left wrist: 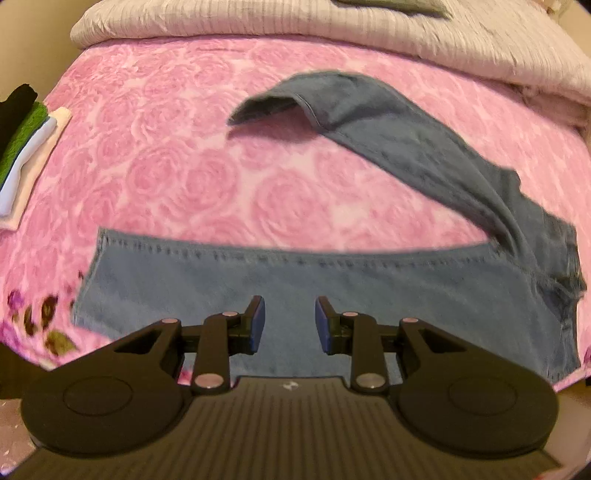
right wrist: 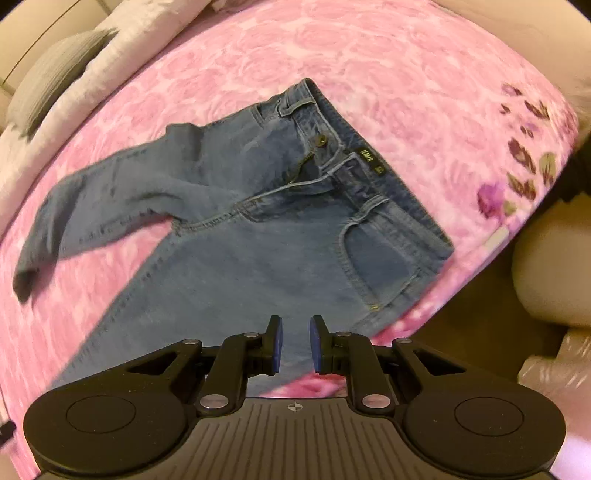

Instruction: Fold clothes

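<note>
Right wrist: jeans [right wrist: 258,221] label [right wrist: 371,164] unreadable; both grippers' jaws released, empty.

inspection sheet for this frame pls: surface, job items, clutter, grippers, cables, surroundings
Surface: pink rose-print bedspread, rumpled in places.
Job's things: jeans spread unfolded, one leg flat, the other bent aside; fly open.
Clutter: folded stack at the bed's edge; white quilt and grey pillow at the far side.
Grippers: left gripper open over the flat leg; right gripper narrowly open near the hip; both empty.
Cables: nothing seen.
Surroundings: beige floor, pale rounded object beside the bed.
</note>
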